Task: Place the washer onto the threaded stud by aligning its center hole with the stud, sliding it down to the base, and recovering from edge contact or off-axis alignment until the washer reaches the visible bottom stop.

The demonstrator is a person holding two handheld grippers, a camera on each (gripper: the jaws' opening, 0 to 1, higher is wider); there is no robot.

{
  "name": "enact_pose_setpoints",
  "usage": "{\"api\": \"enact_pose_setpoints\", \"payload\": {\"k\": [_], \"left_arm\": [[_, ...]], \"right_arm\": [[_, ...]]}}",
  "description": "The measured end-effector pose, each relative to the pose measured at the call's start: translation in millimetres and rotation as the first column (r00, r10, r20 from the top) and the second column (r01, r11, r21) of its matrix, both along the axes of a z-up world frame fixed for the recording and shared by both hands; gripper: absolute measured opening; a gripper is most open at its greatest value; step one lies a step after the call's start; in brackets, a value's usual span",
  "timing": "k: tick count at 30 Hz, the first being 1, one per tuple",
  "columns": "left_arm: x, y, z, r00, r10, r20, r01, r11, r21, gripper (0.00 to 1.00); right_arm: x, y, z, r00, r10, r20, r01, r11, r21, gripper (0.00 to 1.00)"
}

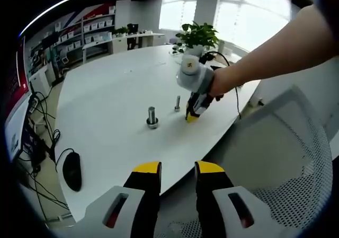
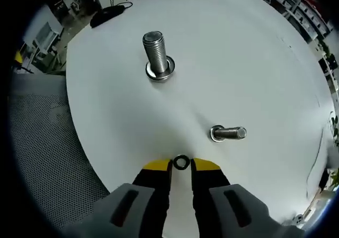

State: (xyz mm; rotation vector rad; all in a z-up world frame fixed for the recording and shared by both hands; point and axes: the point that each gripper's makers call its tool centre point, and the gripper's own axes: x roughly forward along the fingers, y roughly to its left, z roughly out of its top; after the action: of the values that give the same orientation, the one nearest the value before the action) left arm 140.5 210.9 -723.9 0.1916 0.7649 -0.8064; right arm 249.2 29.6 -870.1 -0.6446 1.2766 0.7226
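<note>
So the right gripper (image 2: 180,164) had its yellow-tipped jaws closed narrowly on the small dark metal ring washer (image 2: 180,162), down on the round white table (image 2: 254,63). A thin silver threaded stud (image 2: 229,133) stood at 2 o'clock from it, a fat silver bolt (image 2: 155,55) at 12. The left gripper (image 1: 178,168) hung slightly parted, holding nothing. No readable writing anywhere.

The left gripper view looked from beyond the white table's (image 1: 106,121) near edge, held back and fairly high, facing across the tabletop toward windows and shelving. The right gripper view sat low and close over the same table (image 2: 238,52), facing back toward its far rim. Both views shared the large threaded stud (image 1: 152,116) (image 2: 156,55) and the smaller stud (image 1: 177,103) (image 2: 228,133) beside it
</note>
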Motion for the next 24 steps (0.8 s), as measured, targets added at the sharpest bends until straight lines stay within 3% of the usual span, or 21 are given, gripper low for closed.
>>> {"api": "enact_pose_setpoints", "payload": {"k": [3, 10, 17, 24], "left_arm": [[0.1, 0.1, -0.4, 1.0, -0.003, 0.003, 0.003, 1.0, 0.006, 0.23], [0.8, 2.3, -1.4, 1.0, 0.002, 0.004, -0.002, 1.0, 0.017, 0.23], [0.2, 1.8, -1.2, 1.0, -0.001, 0.005, 0.001, 1.0, 0.016, 0.23], [0.4, 1.4, -0.6, 1.0, -0.003, 0.009, 0.003, 1.0, 0.012, 0.23]], "right_arm": [[0.0, 0.8, 0.0, 0.999, -0.013, -0.037, 0.012, 0.999, -0.033, 0.15], [-0.8, -0.2, 0.7, 0.999, -0.029, -0.042, 0.027, 0.999, -0.037, 0.15], [-2.7, -0.4, 1.5, 0.998, -0.025, 0.056, 0.024, 0.999, 0.023, 0.15], [-1.4, -2.6, 3.6, 0.973, -0.188, 0.131, 0.174, 0.979, 0.108, 0.14]]}}
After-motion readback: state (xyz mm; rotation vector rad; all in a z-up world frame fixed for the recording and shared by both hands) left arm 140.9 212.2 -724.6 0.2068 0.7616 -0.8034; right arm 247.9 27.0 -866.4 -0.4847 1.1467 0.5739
